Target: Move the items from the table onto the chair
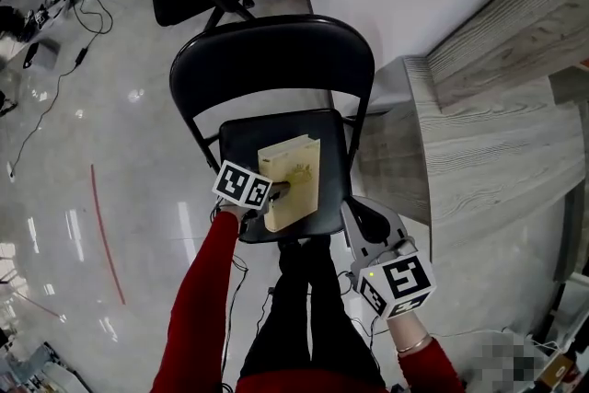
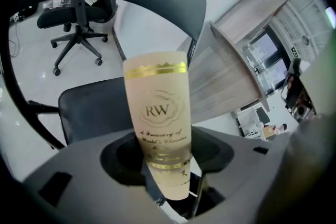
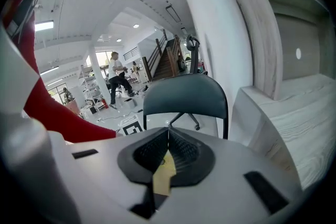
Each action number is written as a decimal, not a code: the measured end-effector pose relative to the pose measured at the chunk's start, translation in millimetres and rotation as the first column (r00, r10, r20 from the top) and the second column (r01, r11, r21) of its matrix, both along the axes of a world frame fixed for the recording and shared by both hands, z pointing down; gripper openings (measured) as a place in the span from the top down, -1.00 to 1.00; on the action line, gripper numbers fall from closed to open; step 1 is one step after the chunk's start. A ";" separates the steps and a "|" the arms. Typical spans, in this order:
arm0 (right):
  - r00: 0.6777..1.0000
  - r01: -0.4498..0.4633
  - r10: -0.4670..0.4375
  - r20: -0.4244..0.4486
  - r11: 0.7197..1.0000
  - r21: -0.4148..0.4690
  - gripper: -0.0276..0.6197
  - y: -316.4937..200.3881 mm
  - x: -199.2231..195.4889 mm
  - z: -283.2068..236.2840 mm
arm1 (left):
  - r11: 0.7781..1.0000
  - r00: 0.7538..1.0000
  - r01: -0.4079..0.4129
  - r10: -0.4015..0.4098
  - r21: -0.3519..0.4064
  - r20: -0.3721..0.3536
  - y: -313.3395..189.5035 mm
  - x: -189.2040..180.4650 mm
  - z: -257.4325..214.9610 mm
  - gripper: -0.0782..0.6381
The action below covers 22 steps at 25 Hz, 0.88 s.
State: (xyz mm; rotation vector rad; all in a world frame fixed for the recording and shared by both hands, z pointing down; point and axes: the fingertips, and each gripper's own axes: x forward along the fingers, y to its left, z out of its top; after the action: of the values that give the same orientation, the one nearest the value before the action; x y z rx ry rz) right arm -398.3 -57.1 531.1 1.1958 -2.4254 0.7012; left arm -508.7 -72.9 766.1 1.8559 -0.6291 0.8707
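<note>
1. My left tool (image 2: pixel 160 140) is pinching the cream hardback book with gold bands and a gold "RW" crest (image 2: pixel 157 107). Its dark pads sit against both sides of the book's near end.
2. That book lies on the seat of the black metal folding chair (image 1: pixel 276 60), towards the seat's right half. Its long side runs from the front edge towards the backrest.
3. From the head view, the left tool reaches in over the front left part of the chair seat. My red sleeve (image 1: pixel 198 290) trails back from it.
4. My right tool (image 3: pixel 167 140) is pressed together, its ribbed black pads meeting along one line.
5. A small yellowish patch shows just below those pads. I cannot tell whether it is caught there or only seen through the gap.
6. The right tool hangs off the chair's front right corner, apart from the book and touching neither the seat nor the frame.
7. The grey wood-grain worktop (image 1: pixel 497 124) stands just to the right of the chair.
8. Beyond the chair's backrest, on the glossy pale floor, stands a black office chair on castors (image 2: pixel 79 23).
</note>
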 end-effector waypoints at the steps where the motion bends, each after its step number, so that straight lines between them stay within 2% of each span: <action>1: 1.000 0.006 -0.006 0.000 1.000 -0.003 0.87 0.0 -0.9 0.9 | 1.000 1.000 0.001 -0.001 -0.005 0.016 -3.0 -2.0 3.1 0.10; 4: 1.000 0.020 -0.019 0.001 1.000 -0.019 0.87 1.8 -2.1 4.7 | 1.000 0.998 0.016 -0.015 -0.014 0.057 -14.0 -7.4 12.8 0.03; 11: 1.000 0.016 -0.016 0.000 0.998 -0.063 0.87 3.3 5.4 17.5 | 0.985 0.981 0.148 -0.135 -0.092 0.138 -50.0 -18.1 38.2 -0.07; 14: 1.000 0.013 -0.013 0.004 0.997 -0.073 0.87 2.7 8.0 23.1 | 0.980 0.976 0.154 -0.130 -0.130 0.172 -52.2 -25.5 48.0 -0.12; 17: 1.000 0.017 -0.017 0.005 0.997 -0.076 0.87 0.5 11.0 28.0 | 0.975 0.969 0.180 -0.153 -0.133 0.196 -51.6 -33.8 53.7 -0.16; 19: 1.000 0.022 -0.022 0.004 0.997 -0.077 0.87 -1.1 13.1 29.3 | 0.972 0.951 0.208 -0.175 -0.108 0.256 -50.5 -45.0 56.2 -0.19; 22: 1.000 0.028 -0.028 0.003 0.997 -0.073 0.87 -4.6 15.1 29.6 | 0.979 0.886 0.204 -0.176 -0.020 0.430 -53.4 -72.2 57.5 -0.21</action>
State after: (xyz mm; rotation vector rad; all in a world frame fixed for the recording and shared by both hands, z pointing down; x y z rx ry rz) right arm -383.1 -61.7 560.7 1.1309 -2.3919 0.7761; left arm -580.9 -126.3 823.6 1.5197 -1.0238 1.1616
